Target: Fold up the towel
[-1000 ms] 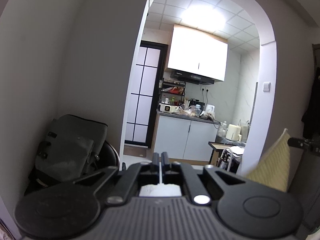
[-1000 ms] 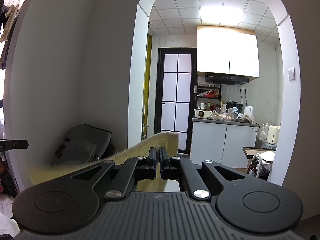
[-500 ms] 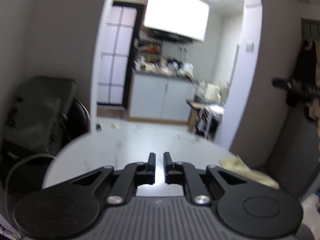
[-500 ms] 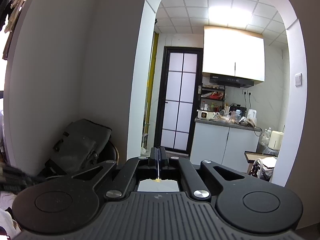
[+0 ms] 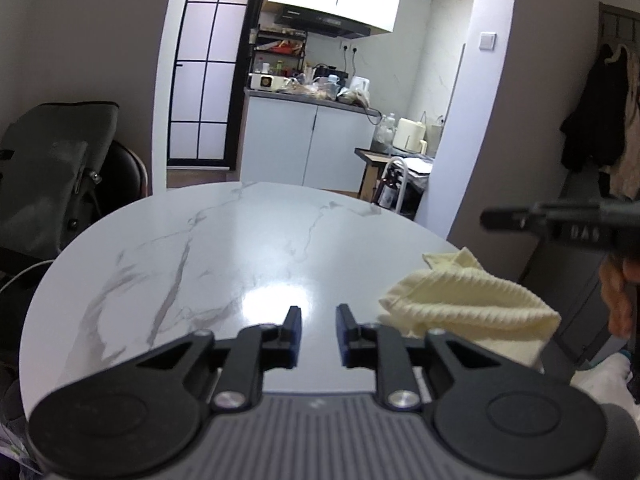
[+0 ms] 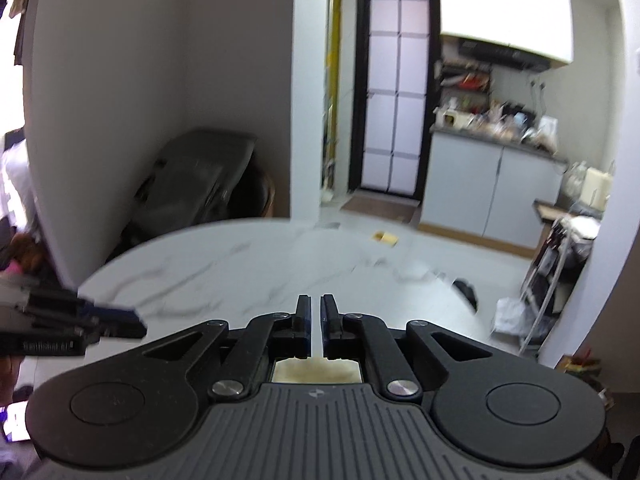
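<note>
- The left tool [image 5: 318, 334] hangs low over the round white marble table [image 5: 224, 248], pointing down at a slant toward its near part.
- Its jaws are opening; the gap between them is moderate, and nothing lies in it but bare tabletop.
- The towel [image 5: 468, 304], pale yellow with a ribbed weave, lies rumpled on the table's right side, just to the right of the left tool's right finger and partly behind it.
- One corner of the towel sticks up toward the table's far right edge.
- The left tool does not touch the towel with its pads.
- In the left wrist view the right tool [image 5: 560, 222] shows from the side at the right edge, above the towel and apart from it, with part of a hand [image 5: 620, 292] below it.
- In the right wrist view the right tool [image 6: 316, 322] has its jaws opening too, with only a narrow slit between the pads and nothing in that slit.
- A patch of yellow cloth shows under the right tool's body, behind the fingers rather than between them.
- The left tool [image 6: 116, 320] enters the right wrist view from the left edge, blurred, over the table [image 6: 240, 272].
- Beyond the table a dark bag [image 5: 52, 176] rests on a chair by the wall, and an arch opens onto a kitchen with white cabinets [image 5: 308, 144].
</note>
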`<action>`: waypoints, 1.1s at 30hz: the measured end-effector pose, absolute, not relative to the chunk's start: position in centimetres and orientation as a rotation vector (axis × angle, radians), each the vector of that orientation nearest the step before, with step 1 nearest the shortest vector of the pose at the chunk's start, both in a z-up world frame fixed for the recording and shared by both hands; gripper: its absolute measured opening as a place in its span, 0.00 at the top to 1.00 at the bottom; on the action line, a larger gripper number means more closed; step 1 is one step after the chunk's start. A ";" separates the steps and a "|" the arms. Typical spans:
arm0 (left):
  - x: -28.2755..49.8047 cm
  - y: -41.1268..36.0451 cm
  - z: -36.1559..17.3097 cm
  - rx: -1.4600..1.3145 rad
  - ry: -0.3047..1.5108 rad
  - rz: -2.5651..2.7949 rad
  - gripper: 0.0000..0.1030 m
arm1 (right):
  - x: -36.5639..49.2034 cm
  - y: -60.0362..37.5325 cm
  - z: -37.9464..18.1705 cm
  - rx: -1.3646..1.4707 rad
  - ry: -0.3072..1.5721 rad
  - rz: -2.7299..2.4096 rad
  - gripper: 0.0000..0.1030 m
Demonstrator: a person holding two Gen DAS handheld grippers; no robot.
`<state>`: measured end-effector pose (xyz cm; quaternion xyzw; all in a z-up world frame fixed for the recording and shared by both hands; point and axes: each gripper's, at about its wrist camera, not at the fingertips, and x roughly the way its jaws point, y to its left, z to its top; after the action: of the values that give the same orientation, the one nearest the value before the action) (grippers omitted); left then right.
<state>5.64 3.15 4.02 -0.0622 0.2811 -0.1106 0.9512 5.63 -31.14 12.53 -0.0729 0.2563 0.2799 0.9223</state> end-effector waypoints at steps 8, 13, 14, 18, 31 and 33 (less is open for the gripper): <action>5.5 3.8 3.4 -0.136 0.596 -0.181 0.67 | 6.6 -29.4 8.6 -0.181 0.655 0.611 0.57; 5.7 3.7 3.3 -0.132 0.605 -0.181 0.56 | 7.5 -28.8 6.8 -0.200 0.708 0.603 0.53; 5.8 3.6 3.3 -0.130 0.607 -0.183 0.56 | 7.5 -28.9 6.6 -0.199 0.714 0.598 0.53; 6.4 2.8 3.1 -0.129 0.616 -0.199 0.55 | 7.4 -29.7 6.6 -0.194 0.705 0.575 0.53; 9.2 -0.4 2.2 -0.144 0.637 -0.249 0.41 | 7.8 -35.4 7.6 -0.139 0.678 0.482 0.53; 9.7 -1.0 2.1 -0.147 0.635 -0.253 0.40 | 8.0 -36.0 7.6 -0.133 0.681 0.480 0.53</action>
<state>9.66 -0.96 2.12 -0.0723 0.3113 -0.1238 0.9394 7.96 -36.02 7.62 -0.0646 0.3305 0.2327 0.9124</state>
